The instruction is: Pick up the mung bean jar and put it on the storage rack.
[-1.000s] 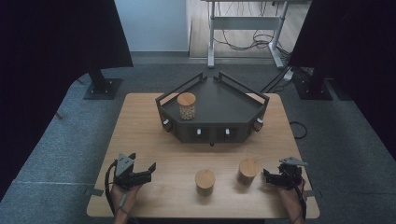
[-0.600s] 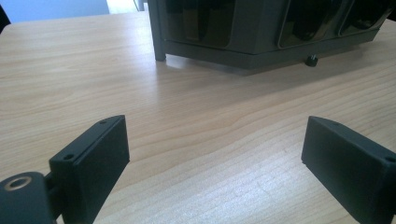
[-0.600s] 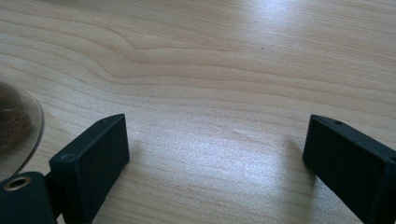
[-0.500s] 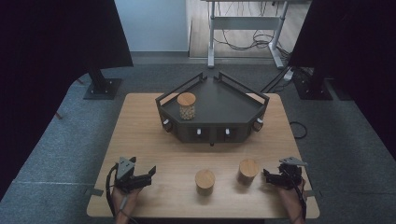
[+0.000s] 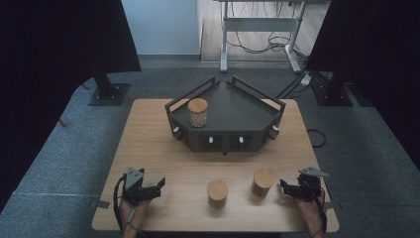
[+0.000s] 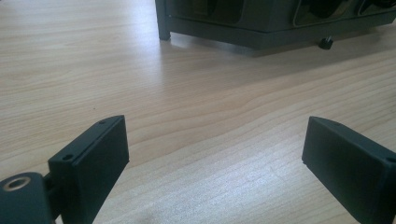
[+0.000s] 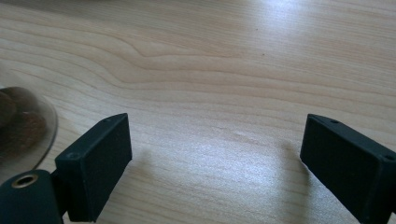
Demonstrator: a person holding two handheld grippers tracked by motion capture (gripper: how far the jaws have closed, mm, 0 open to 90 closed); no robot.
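Note:
On the wooden table [image 5: 158, 148] stands a dark five-sided tray [image 5: 237, 111] with a wood-lidded glass jar [image 5: 198, 112] in its left part. Two more lidded jars stand near the front, one in the middle [image 5: 217, 192] and one to its right [image 5: 263, 181]. At the front left my left gripper [image 5: 157, 185] rests low and points right, open and empty [image 6: 215, 135], with the tray's base [image 6: 261, 23] ahead of it. My right gripper [image 5: 284, 187] lies at the front right and points left at the right jar. It is open [image 7: 215, 130], its jaws have just been closing, and nothing is between them. The jar's glass wall [image 7: 23, 130] shows just outside one jaw.
The tray's front face carries small white knobs [image 5: 211, 140]. Beyond the table there is a white desk frame with cables [image 5: 257, 29], a black stand base on either side [image 5: 106, 91], and dark curtains. The table's front edge lies just behind both hands.

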